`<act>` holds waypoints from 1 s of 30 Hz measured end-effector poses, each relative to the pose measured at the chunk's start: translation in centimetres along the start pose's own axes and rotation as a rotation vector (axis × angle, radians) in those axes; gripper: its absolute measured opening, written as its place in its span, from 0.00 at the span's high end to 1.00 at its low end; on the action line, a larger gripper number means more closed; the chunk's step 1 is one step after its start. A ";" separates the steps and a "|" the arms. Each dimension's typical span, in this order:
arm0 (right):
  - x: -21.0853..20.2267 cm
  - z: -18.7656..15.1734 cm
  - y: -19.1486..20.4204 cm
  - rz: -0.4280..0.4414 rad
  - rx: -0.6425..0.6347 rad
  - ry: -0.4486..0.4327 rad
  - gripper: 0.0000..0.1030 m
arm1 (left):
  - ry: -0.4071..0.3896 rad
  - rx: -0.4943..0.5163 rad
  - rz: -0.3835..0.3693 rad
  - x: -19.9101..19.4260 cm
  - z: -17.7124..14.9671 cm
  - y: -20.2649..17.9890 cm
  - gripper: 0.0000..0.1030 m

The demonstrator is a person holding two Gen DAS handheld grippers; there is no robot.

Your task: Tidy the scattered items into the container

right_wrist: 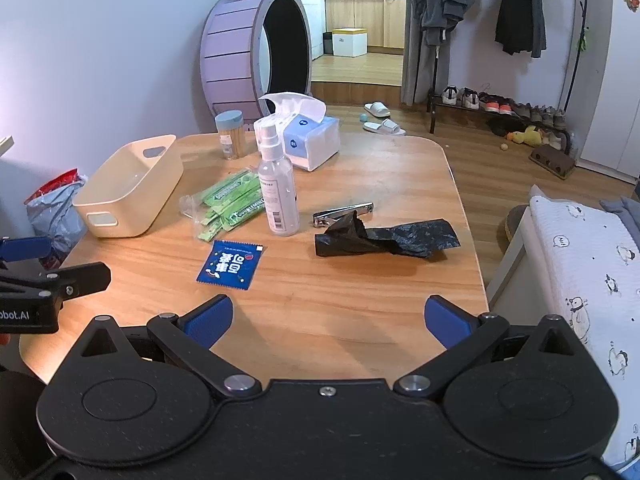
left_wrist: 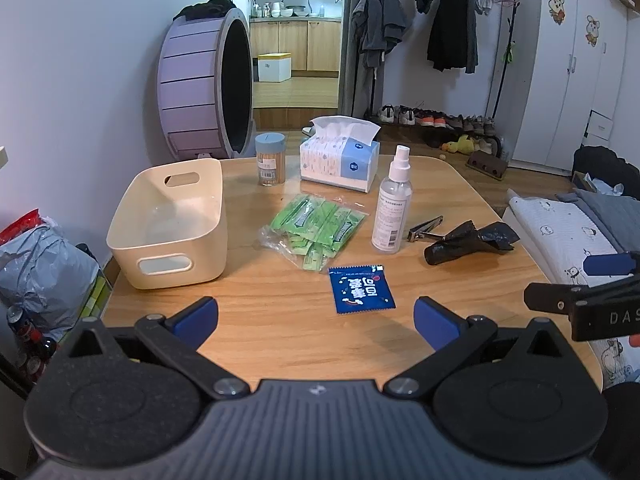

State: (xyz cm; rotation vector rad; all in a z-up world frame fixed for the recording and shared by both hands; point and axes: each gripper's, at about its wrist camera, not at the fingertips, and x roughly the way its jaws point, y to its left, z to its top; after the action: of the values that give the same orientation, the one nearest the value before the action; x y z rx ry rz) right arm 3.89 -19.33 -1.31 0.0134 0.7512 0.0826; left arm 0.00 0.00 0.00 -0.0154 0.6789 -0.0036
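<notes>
Bedroom-cum-hallway: cat wheel, coat rack and kitchen doorway behind a rounded wooden tabletop (left_wrist: 280, 320). The cream container (left_wrist: 168, 220) sits at 10 o'clock in the left wrist view, empty, long axis running away from the camera, handle cut-outs on its short ends.

Scattered items, all still outside it:
- blue sachet (left_wrist: 361, 289), nearest, dead ahead at 12, flat, corner-on. Light, thin, slippery; pinch an edge, likely needs sliding first.
- green gum packs in clear bag (left_wrist: 314, 227), just beyond, long axis toward 1 o'clock. Soft and crinkly; grab the bunched middle.
- spray bottle (left_wrist: 392, 208), upright, nozzle facing 1 o'clock. Rigid and tippy (light, looks near empty); grip the body.
- nail clipper (left_wrist: 425, 229), just right of the bottle, lying flat, long axis toward 2 o'clock. Small, hard, smooth metal; take it across the width.
- black bag roll (left_wrist: 468, 242) at 2 o'clock, loose tail trailing right. Limp; hold the rolled end.
- toothpick jar (left_wrist: 270, 159) and tissue pack (left_wrist: 340, 160) at the far edge, jar upright, pack squashy.

Left gripper (left_wrist: 316, 320) and right gripper (right_wrist: 327, 322): jaws fully spread, nothing between them, both hovering over the near edge.
</notes>
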 end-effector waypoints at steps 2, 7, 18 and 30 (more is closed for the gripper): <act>0.0 0.0 0.0 0.001 0.005 -0.002 0.00 | 0.000 -0.001 -0.001 0.0 0.0 0.0 0.00; 0.4 0.2 -0.3 0.007 0.015 -0.004 0.00 | 0.004 -0.008 -0.011 -0.1 0.2 0.1 0.00; -0.1 0.3 0.3 -0.012 -0.010 0.002 0.00 | 0.000 -0.007 -0.016 -0.3 0.2 0.3 0.00; -0.3 0.3 0.2 -0.016 -0.015 -0.003 0.00 | -0.002 0.001 -0.009 -0.1 0.1 0.0 0.00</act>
State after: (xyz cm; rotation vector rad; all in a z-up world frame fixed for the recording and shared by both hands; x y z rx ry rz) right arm 3.88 -19.10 -0.87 -0.0069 0.7471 0.0733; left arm -0.03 -0.03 0.10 -0.0178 0.6764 -0.0129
